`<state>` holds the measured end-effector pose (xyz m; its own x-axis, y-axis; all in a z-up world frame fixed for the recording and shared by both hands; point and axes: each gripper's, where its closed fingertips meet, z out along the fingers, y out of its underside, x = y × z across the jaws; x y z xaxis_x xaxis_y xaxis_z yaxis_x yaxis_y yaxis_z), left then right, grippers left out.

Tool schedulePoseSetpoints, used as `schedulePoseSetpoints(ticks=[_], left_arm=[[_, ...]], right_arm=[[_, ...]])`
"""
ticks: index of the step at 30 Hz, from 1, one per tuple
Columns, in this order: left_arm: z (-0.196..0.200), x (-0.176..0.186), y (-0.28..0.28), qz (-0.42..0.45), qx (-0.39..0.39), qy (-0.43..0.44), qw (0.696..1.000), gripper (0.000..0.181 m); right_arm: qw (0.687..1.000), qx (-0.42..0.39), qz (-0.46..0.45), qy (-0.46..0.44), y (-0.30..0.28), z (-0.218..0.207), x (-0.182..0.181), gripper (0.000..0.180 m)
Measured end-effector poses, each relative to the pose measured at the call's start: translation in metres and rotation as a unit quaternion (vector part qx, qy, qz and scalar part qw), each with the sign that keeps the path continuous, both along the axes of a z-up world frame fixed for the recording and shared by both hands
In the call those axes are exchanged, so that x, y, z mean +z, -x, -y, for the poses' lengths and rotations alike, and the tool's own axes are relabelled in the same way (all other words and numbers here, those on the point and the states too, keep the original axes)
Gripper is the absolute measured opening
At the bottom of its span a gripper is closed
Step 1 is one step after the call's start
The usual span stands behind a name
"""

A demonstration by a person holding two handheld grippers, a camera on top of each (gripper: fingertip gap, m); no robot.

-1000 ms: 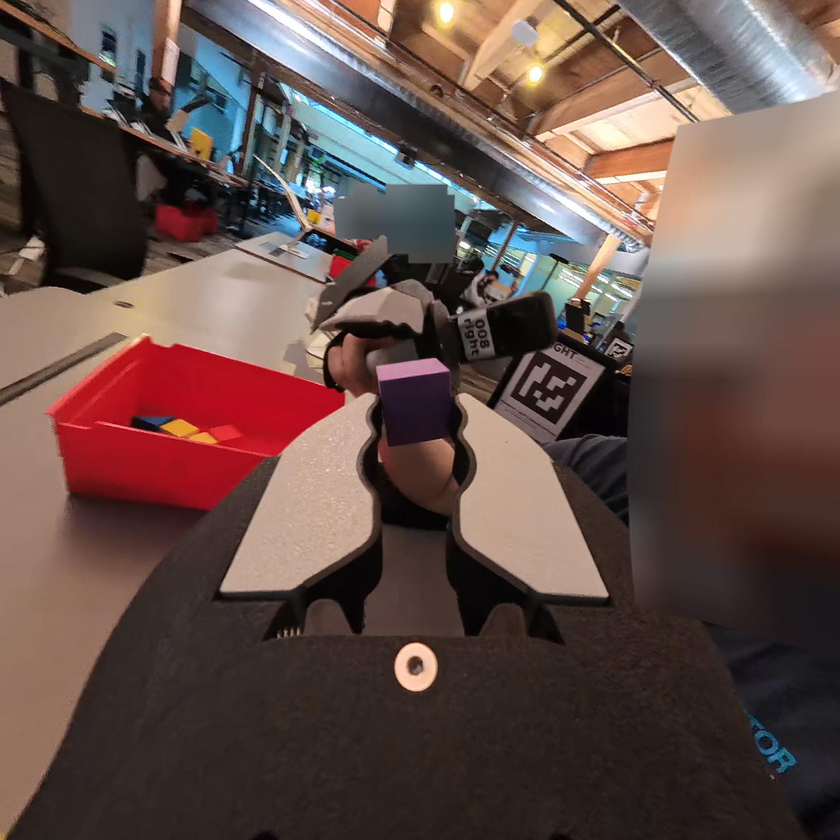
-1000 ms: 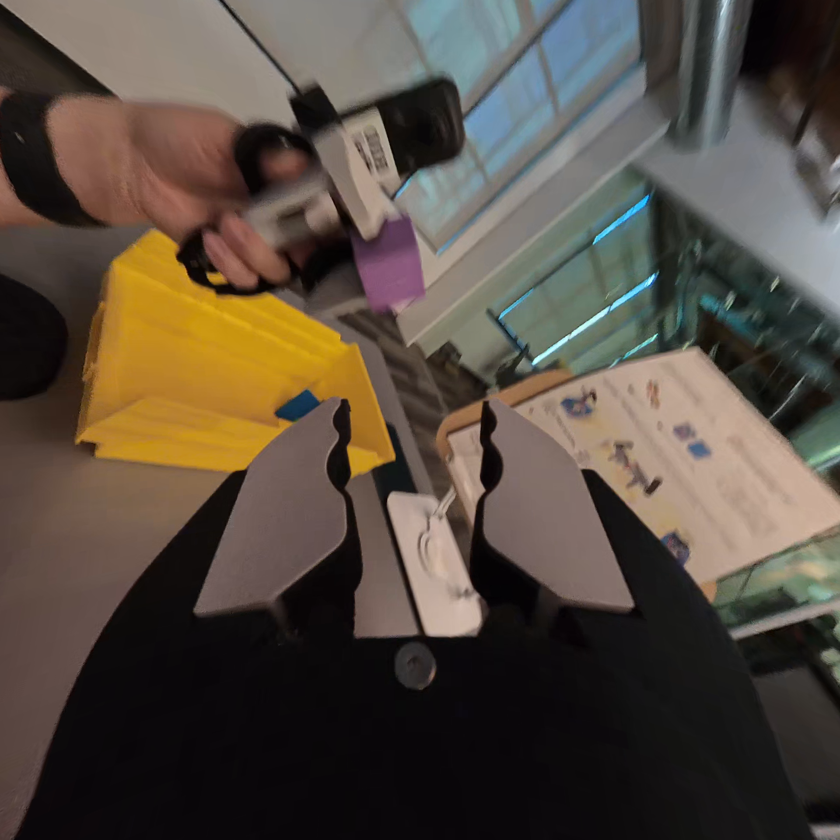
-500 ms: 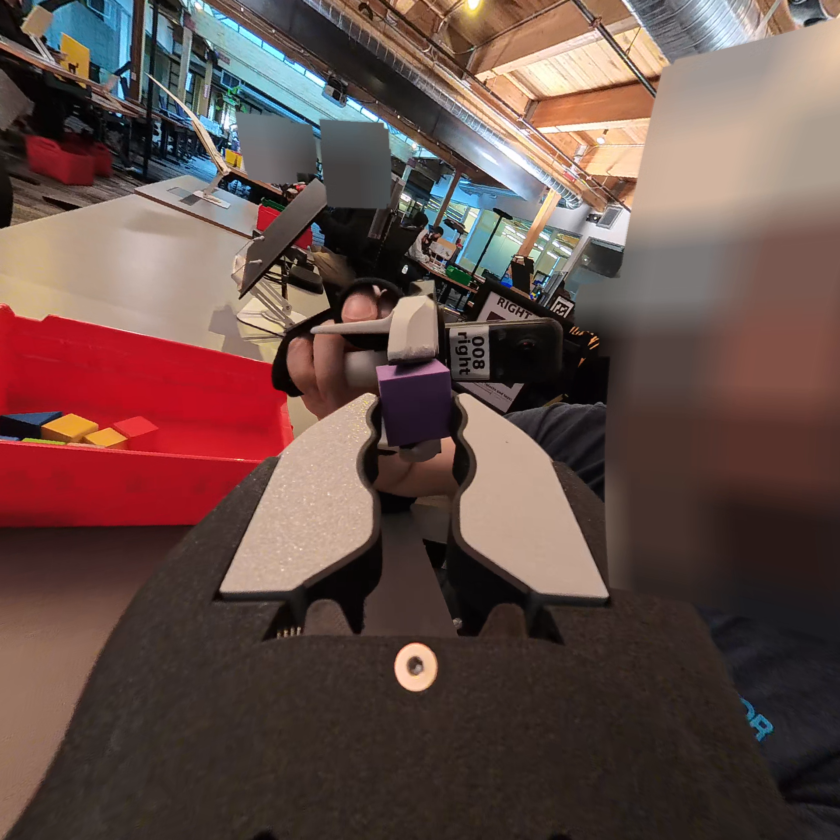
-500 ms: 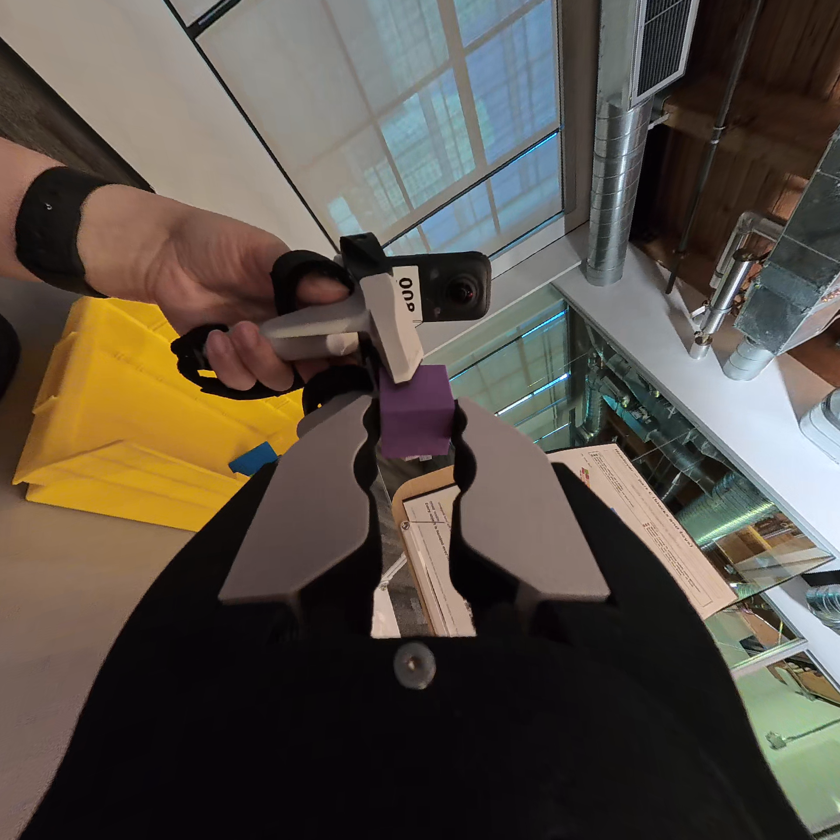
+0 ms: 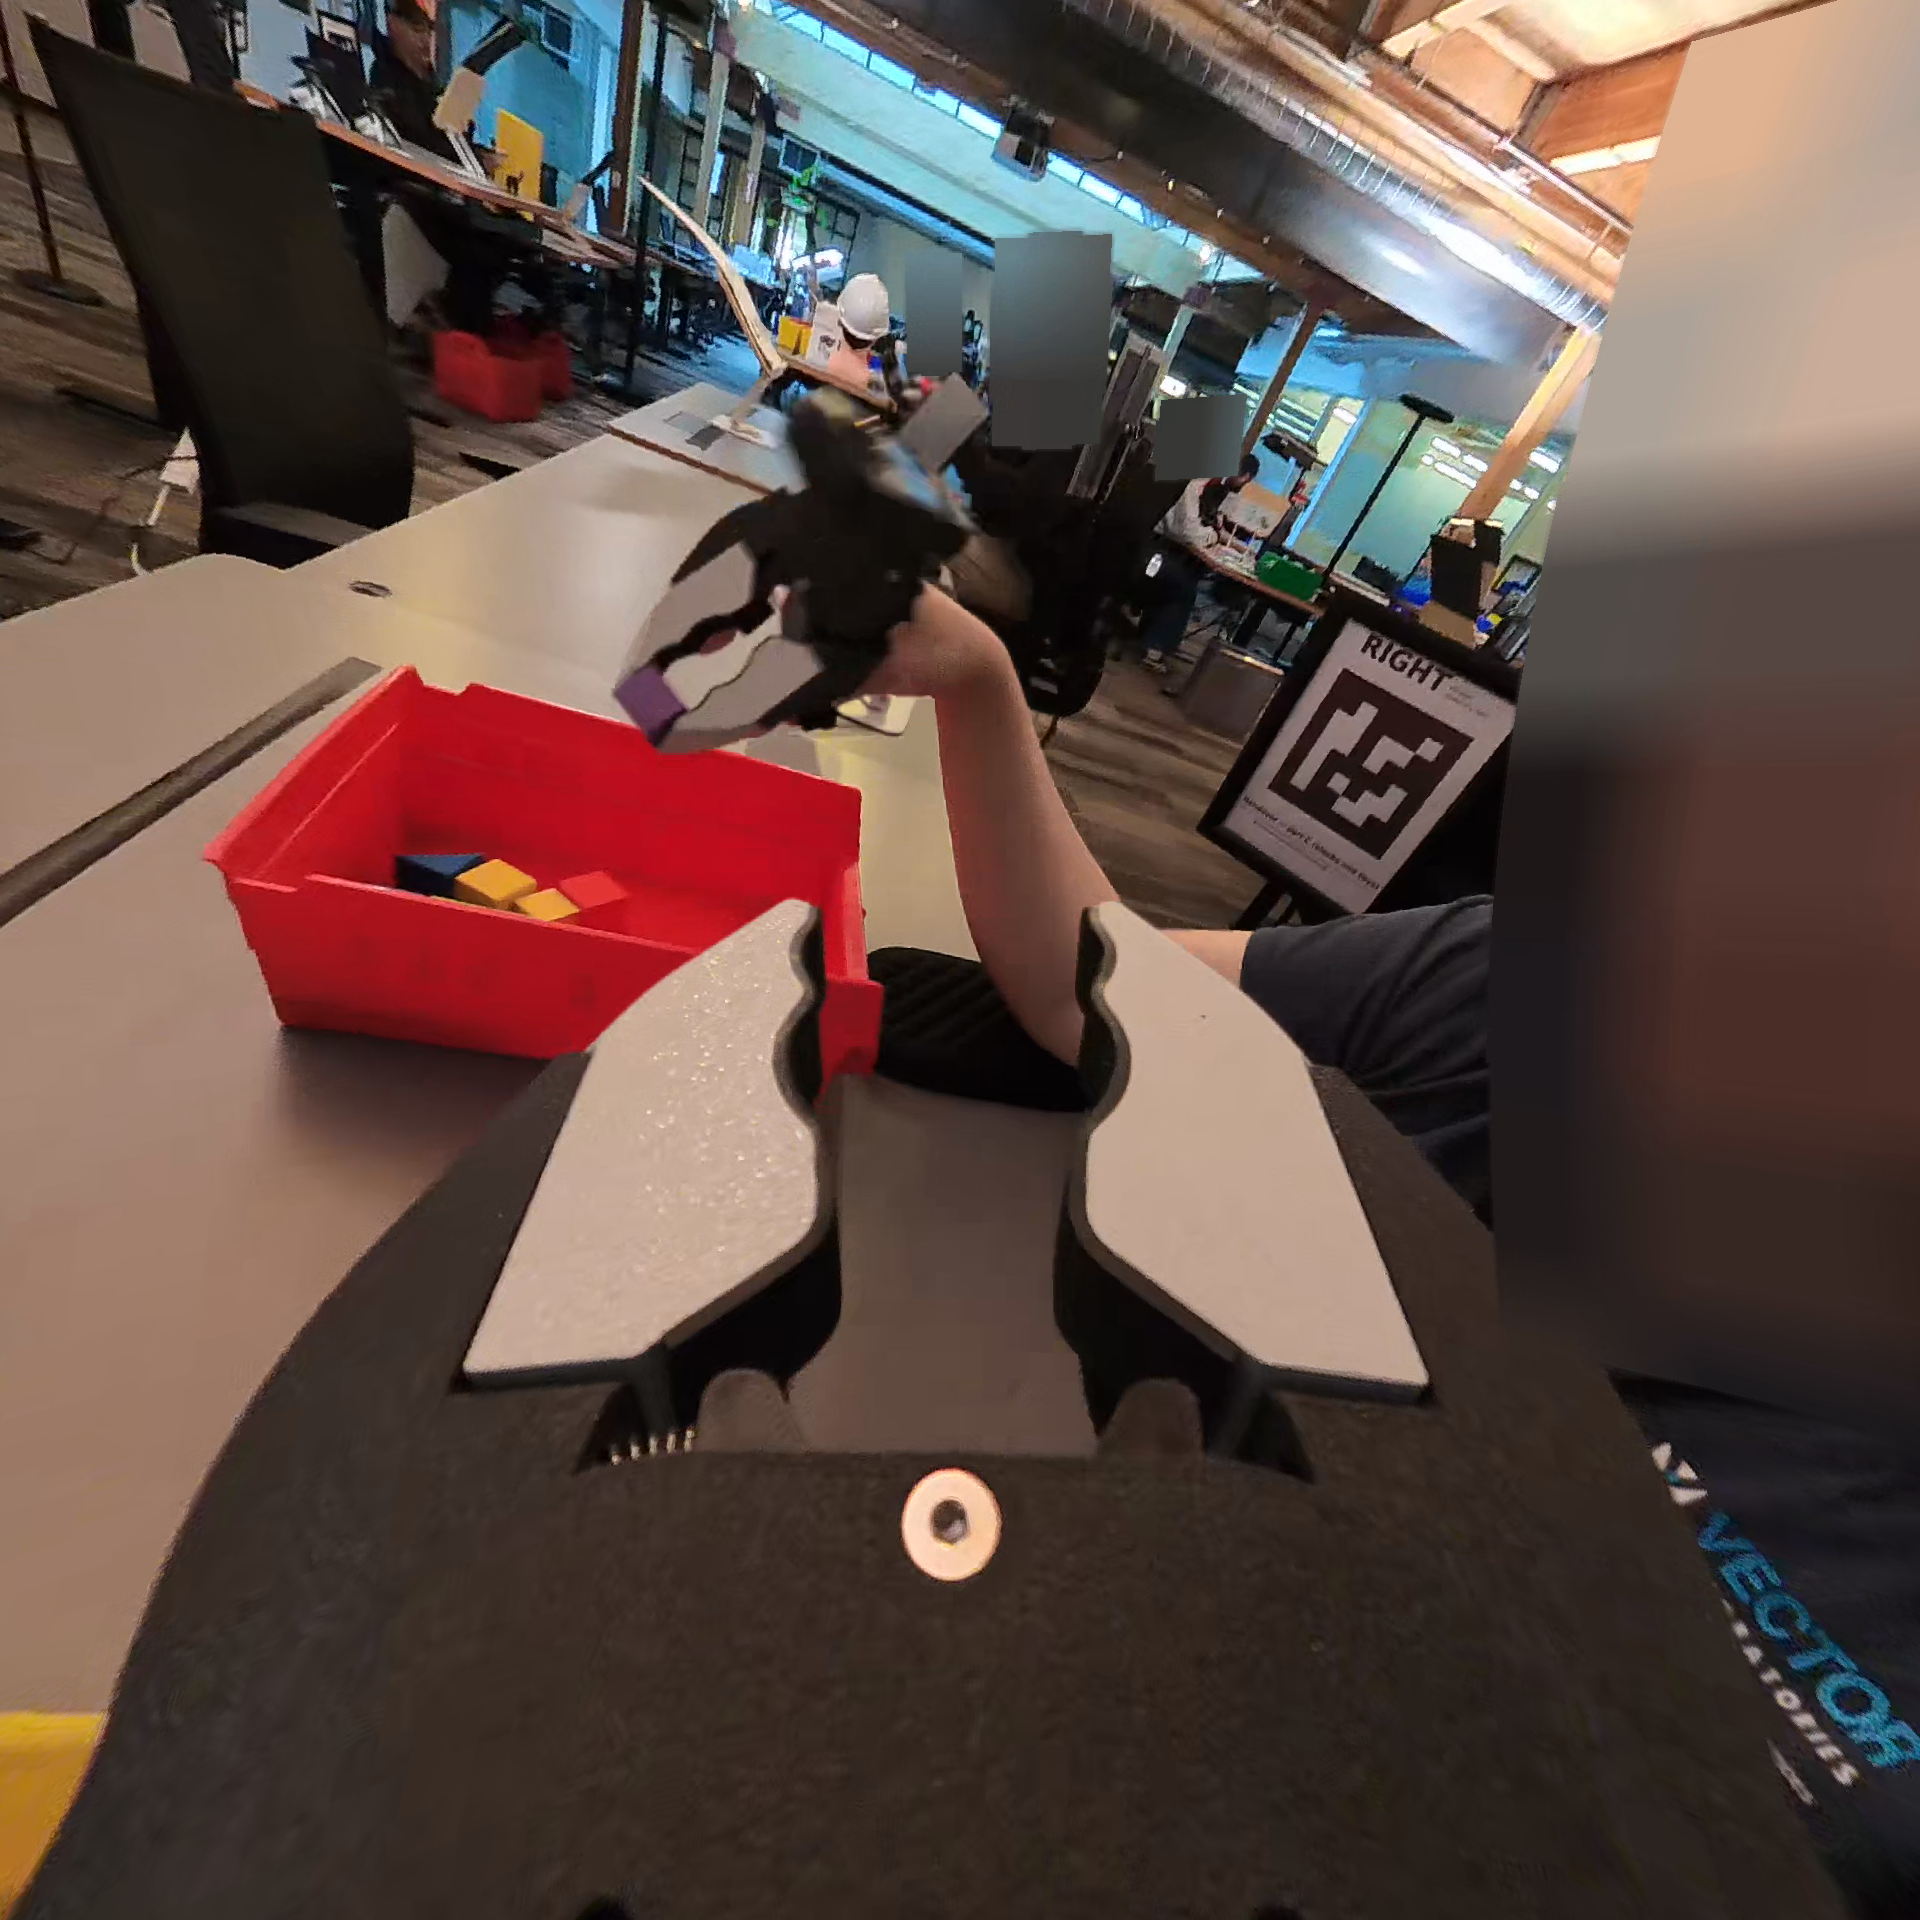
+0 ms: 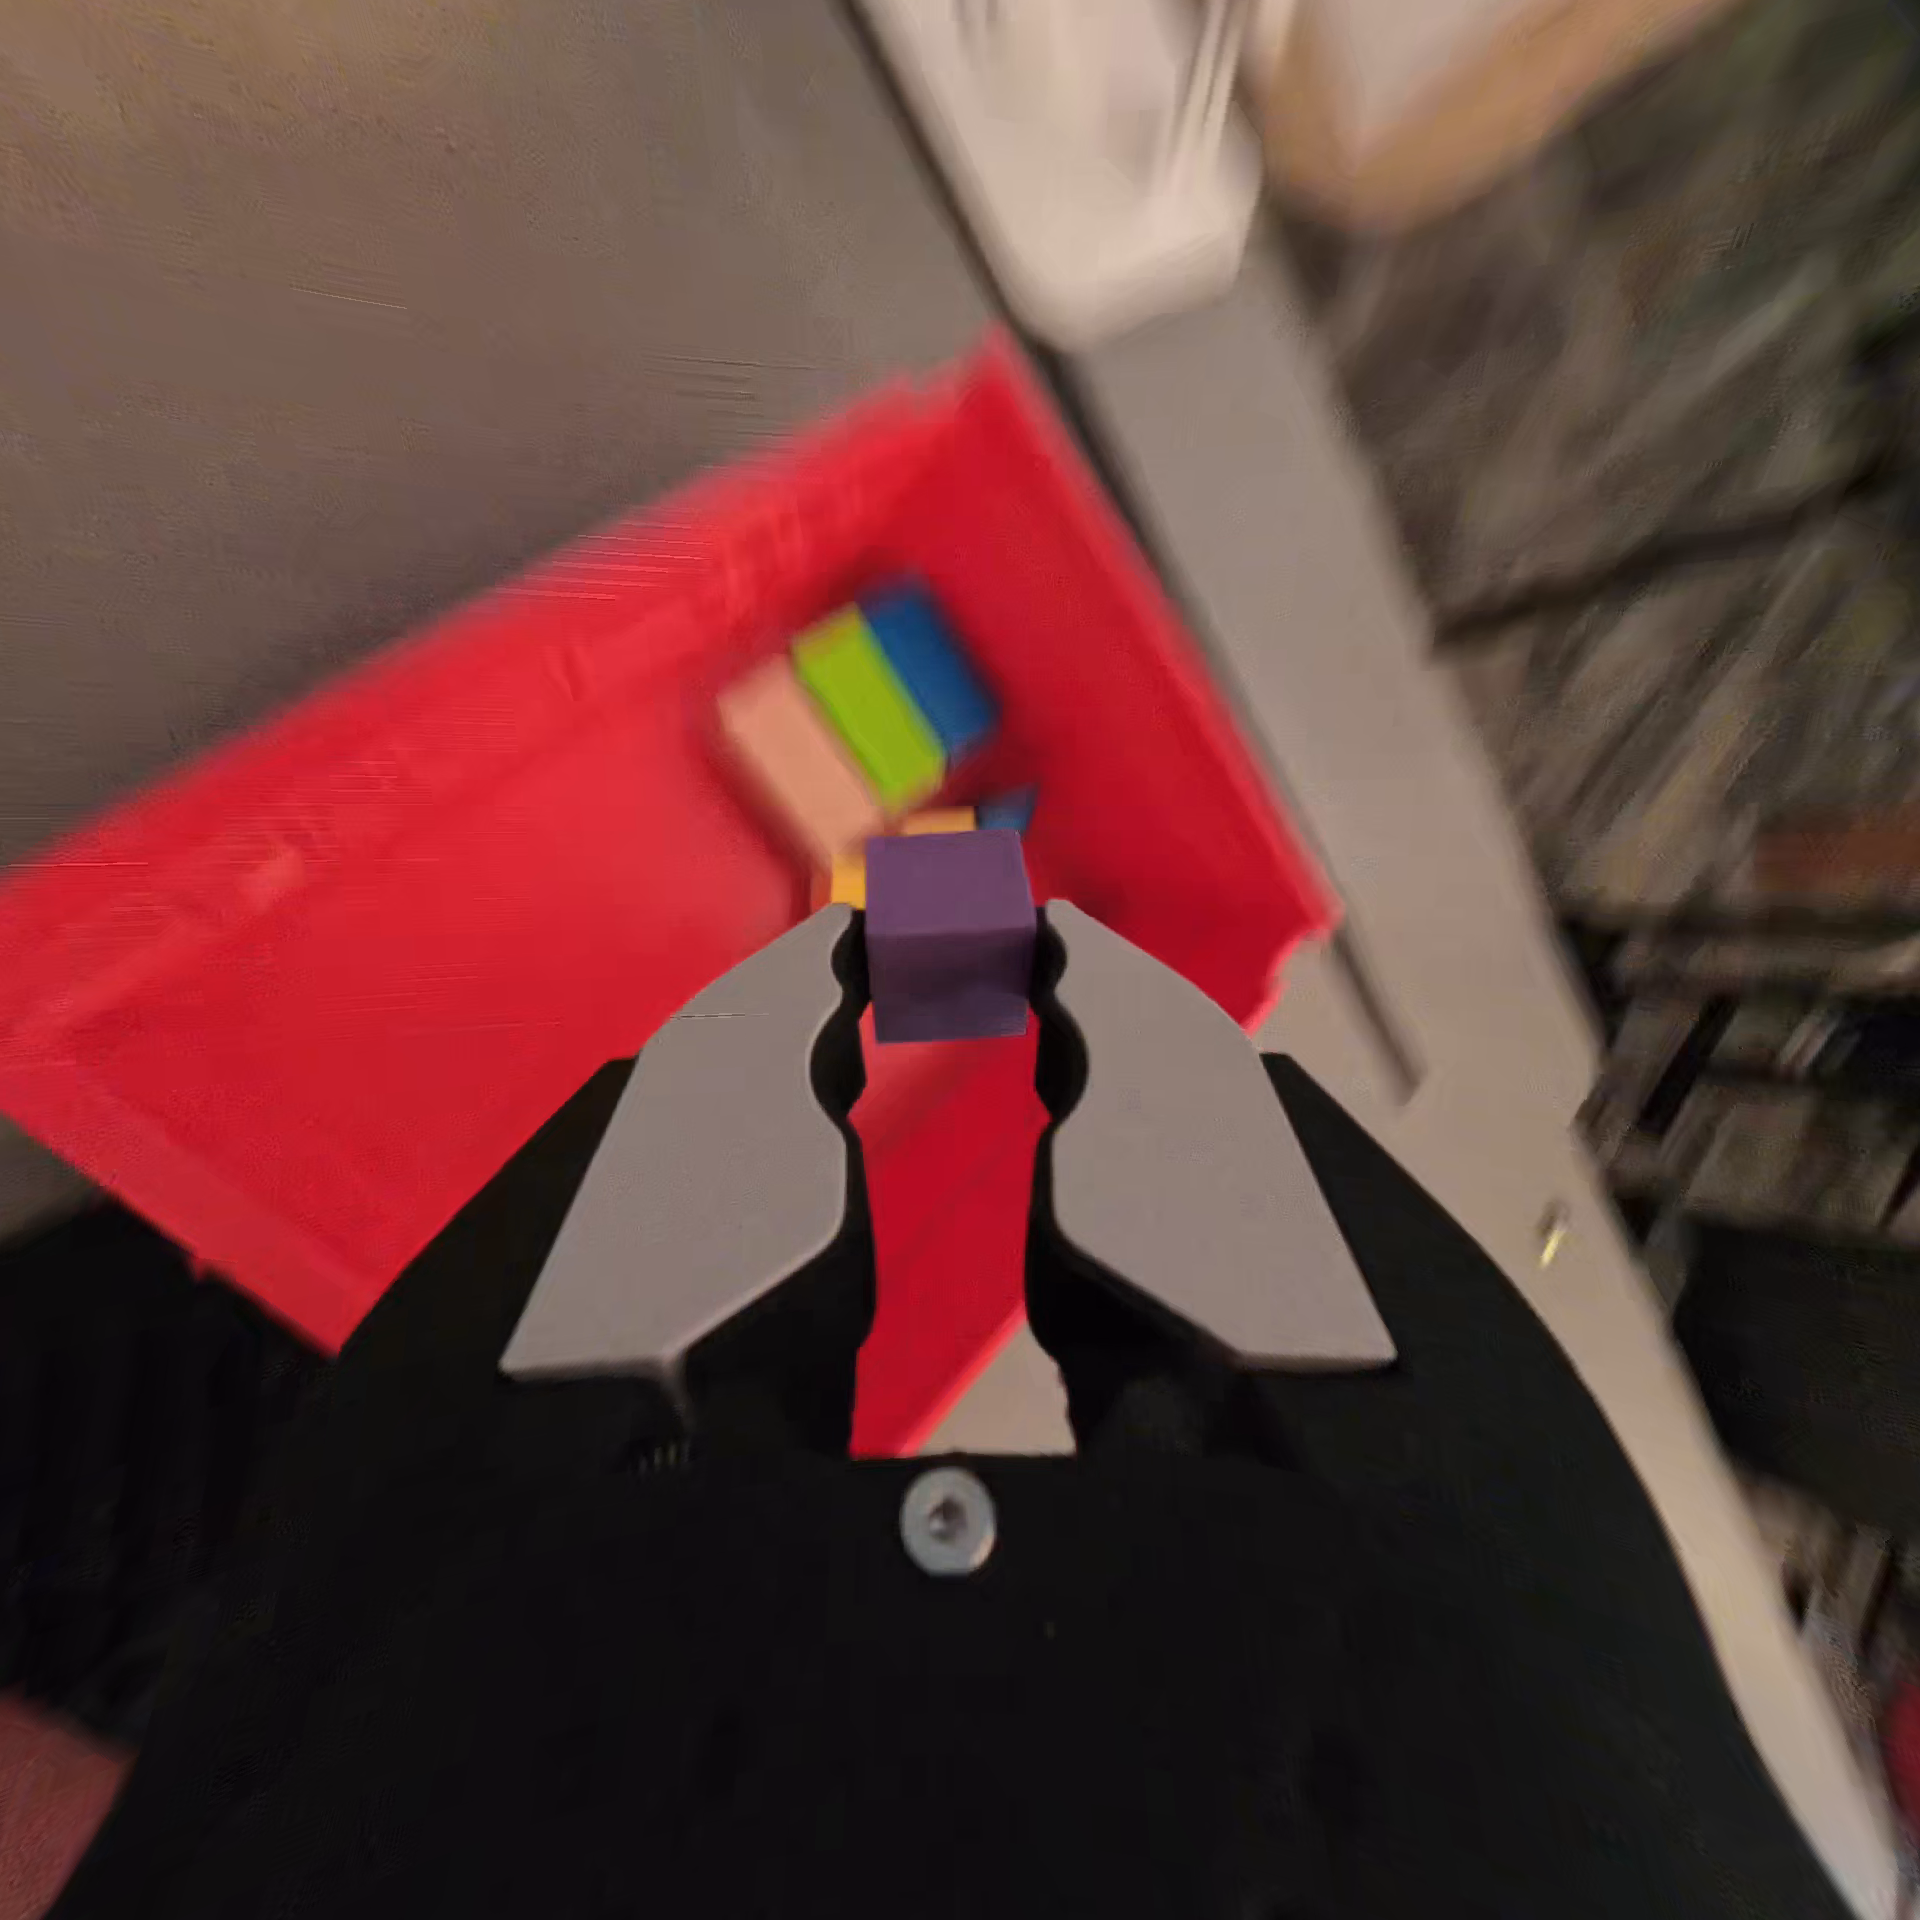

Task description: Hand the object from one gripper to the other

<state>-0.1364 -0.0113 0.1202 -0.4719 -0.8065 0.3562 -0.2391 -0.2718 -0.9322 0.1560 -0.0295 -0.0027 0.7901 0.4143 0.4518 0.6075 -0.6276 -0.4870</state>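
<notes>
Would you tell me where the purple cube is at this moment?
The purple cube is clamped at the tips of the right gripper, held in the air above the red bin; the left gripper is open and empty.

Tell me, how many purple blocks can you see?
1. The purple block is pinched in the right gripper, held in the air over the red bin. More could be hidden inside the bin.

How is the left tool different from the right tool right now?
The left tool is open and empty, while the right tool is shut on the purple cube. The left tool hangs back near the table edge, while the right tool points down over the red bin. Both have grey fingers on a black body.
</notes>
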Motion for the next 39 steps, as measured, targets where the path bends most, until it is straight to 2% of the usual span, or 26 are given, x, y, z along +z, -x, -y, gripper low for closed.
schedulePoseSetpoints(ticks=[2, 4, 7, 11, 17, 21, 28, 39], left_arm=[[-0.001, -0.001, 0.002, -0.007, 0.002, -0.001, 1.000, 0.045], [-0.003, -0.002, 0.002, -0.009, 0.006, -0.001, 1.000, 0.044], [-0.003, -0.002, 0.002, -0.010, 0.002, 0.003, 1.000, 0.042], [-0.002, -0.007, 0.000, -0.021, 0.001, -0.002, 1.000, 0.041], [0.002, -0.012, -0.003, -0.034, -0.003, -0.010, 0.999, 0.041], [0.006, -0.017, -0.006, -0.047, -0.010, -0.012, 0.999, 0.040], [0.010, -0.021, -0.008, -0.060, -0.015, -0.019, 0.998, 0.040], [0.013, -0.021, -0.007, -0.065, -0.022, -0.021, 0.997, 0.040]], right_arm=[[0.989, -0.057, -0.023, 0.133, -0.022, 0.019, -0.049, 0.030], [0.967, -0.036, -0.090, 0.234, -0.007, 0.036, -0.085, 0.030], [0.954, -0.060, -0.063, 0.288, -0.022, 0.041, -0.110, 0.030], [0.952, -0.109, -0.065, 0.279, -0.042, 0.032, -0.118, 0.030], [0.963, -0.144, -0.090, 0.207, -0.055, 0.009, -0.106, 0.030], [0.959, -0.194, -0.106, 0.176, -0.065, -0.010, -0.106, 0.030], [0.937, -0.261, -0.123, 0.198, -0.070, -0.025, -0.124, 0.030], [0.916, -0.286, -0.124, 0.254, -0.074, -0.021, -0.146, 0.030]])
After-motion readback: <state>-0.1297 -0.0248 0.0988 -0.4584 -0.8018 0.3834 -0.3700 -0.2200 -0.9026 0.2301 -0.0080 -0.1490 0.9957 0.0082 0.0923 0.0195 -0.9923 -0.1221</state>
